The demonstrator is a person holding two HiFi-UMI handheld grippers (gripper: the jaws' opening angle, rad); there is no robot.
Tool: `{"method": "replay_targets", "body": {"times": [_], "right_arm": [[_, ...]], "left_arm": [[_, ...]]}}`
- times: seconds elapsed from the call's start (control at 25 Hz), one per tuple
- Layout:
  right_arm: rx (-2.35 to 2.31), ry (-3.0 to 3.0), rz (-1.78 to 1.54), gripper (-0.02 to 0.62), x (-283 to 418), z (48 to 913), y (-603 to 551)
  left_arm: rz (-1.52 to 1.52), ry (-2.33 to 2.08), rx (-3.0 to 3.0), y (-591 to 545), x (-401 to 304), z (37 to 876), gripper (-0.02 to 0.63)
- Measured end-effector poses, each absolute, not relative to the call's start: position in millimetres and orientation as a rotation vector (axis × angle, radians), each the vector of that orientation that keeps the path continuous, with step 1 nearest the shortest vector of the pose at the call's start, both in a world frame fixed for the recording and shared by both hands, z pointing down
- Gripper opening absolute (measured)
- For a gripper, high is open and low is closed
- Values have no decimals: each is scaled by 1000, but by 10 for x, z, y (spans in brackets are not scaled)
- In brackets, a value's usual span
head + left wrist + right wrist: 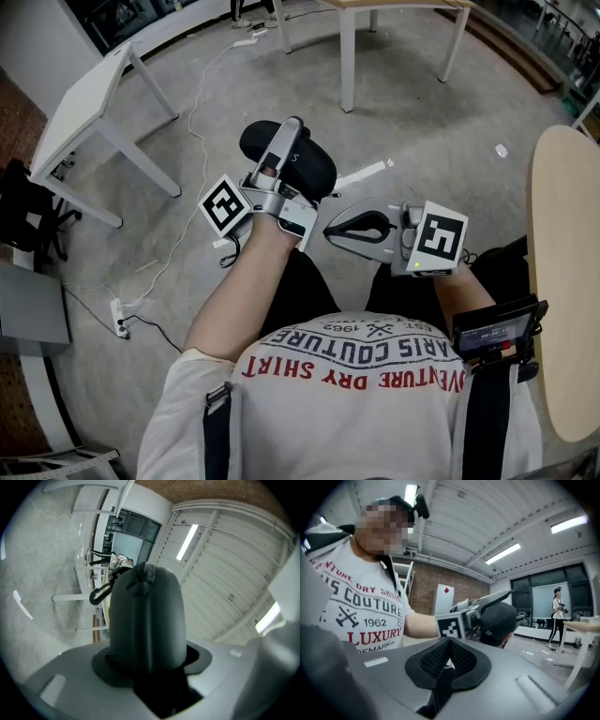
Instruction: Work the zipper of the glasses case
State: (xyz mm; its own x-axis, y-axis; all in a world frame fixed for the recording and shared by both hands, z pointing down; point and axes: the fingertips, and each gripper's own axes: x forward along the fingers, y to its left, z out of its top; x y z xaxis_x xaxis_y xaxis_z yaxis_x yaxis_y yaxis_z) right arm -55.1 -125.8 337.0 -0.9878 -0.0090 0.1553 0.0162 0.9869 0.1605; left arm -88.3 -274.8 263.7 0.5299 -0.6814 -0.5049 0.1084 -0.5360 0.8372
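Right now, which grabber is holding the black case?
The left gripper: its jaws clamp the black glasses case. The right gripper is shut with nothing between its jaws.

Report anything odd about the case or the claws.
Nothing looks damaged or spilled. The left claw clamps the black glasses case in mid-air above the floor. The right claw is shut on nothing, apart from the case.

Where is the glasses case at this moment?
The glasses case is in the air at the head view's upper centre, clamped in the left gripper, just left of the shut right gripper.
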Motion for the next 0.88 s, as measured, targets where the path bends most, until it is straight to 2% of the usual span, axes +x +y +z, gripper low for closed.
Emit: {"method": "replay_targets", "body": {"times": [0.12, 0.64, 0.76, 0.88], "right_arm": [[-75, -2909, -358, -2, -637, 3545, -1123], [-9, -2978, -159, -2, -596, 3480, -1235], [93, -3004, -115, 0, -538, 3415, -1382], [239, -3027, -65, 2, -400, 3364, -1589]], "left_arm": [[-1130, -454, 1863, -2760, -899, 2613, 247], [-1084, -443, 1976, -2670, -855, 2489, 247], [-937, -512, 2155, -2575, -777, 2492, 247], [-606, -707, 2483, -2430, -720, 2649, 247]]}}
